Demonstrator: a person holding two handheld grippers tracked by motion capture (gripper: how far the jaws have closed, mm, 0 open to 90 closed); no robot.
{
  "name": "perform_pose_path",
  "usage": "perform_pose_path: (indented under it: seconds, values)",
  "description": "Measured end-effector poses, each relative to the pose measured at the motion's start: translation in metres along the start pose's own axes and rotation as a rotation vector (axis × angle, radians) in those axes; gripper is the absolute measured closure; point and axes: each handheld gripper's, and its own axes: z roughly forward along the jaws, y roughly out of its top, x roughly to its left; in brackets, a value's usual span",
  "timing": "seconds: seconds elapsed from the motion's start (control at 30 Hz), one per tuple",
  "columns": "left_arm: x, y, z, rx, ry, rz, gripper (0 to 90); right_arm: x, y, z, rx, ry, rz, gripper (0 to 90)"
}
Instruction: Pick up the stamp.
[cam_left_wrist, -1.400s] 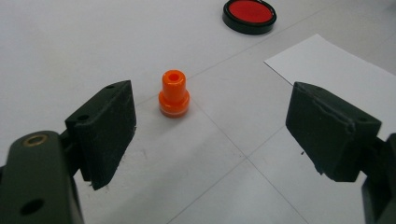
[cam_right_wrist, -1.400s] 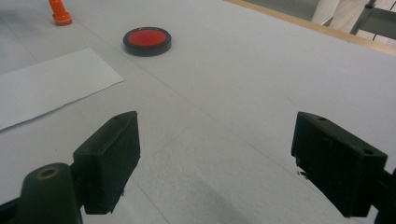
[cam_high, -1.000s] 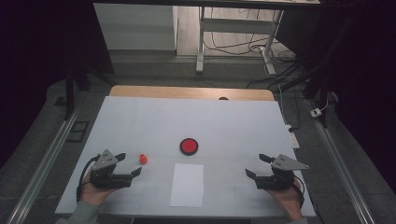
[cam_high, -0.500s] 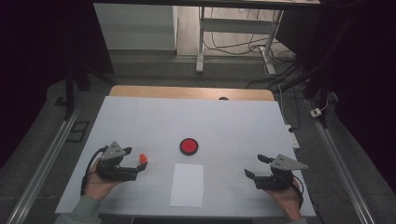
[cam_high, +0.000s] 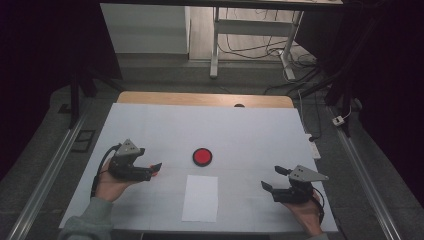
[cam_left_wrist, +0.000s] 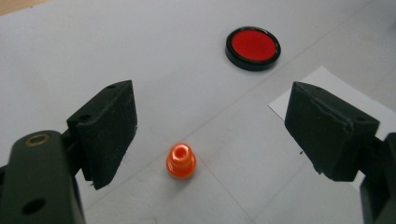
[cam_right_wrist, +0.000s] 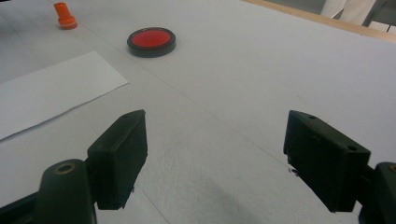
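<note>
While jaws stood wide, nothing held | left gripper (cam_left_wrist: 205, 135) straddled orange stamp (cam_left_wrist: 180, 160) | best lowered straight, centred on its neck, then closed gently.

The small orange stamp (cam_left_wrist: 180, 160) looks like glossy moulded plastic. The round red pad (cam_left_wrist: 253, 47) has a shiny black plastic rim around a matt red face. The white sheet (cam_high: 200, 198) is smooth paper on a matt white surface (cam_high: 250, 135) with a wooden far edge. Both grippers' jaws are matt black with a rough finish.
</note>
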Motion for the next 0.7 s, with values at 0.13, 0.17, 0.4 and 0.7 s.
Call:
perform_pose_path:
  seconds: [0.13,0.17,0.4,0.7]
  values:
    - [0.005,0.003,0.006,0.011,0.001,-0.011,17.4,0.0,0.0,0.0,-0.005,0.0,0.0,21.5]
    - [0.006,0.003,0.007,0.017,-0.002,-0.014,17.4,0.0,0.0,0.001,0.0,0.002,-0.002,21.5]
    - [0.01,-0.003,0.016,0.052,0.008,0.016,18.3,0.0,-0.001,0.002,0.012,-0.008,-0.005,21.9]
    - [0.009,-0.014,0.031,0.113,-0.007,0.03,22.4,0.0,-0.003,-0.001,0.018,-0.02,-0.005,22.3]
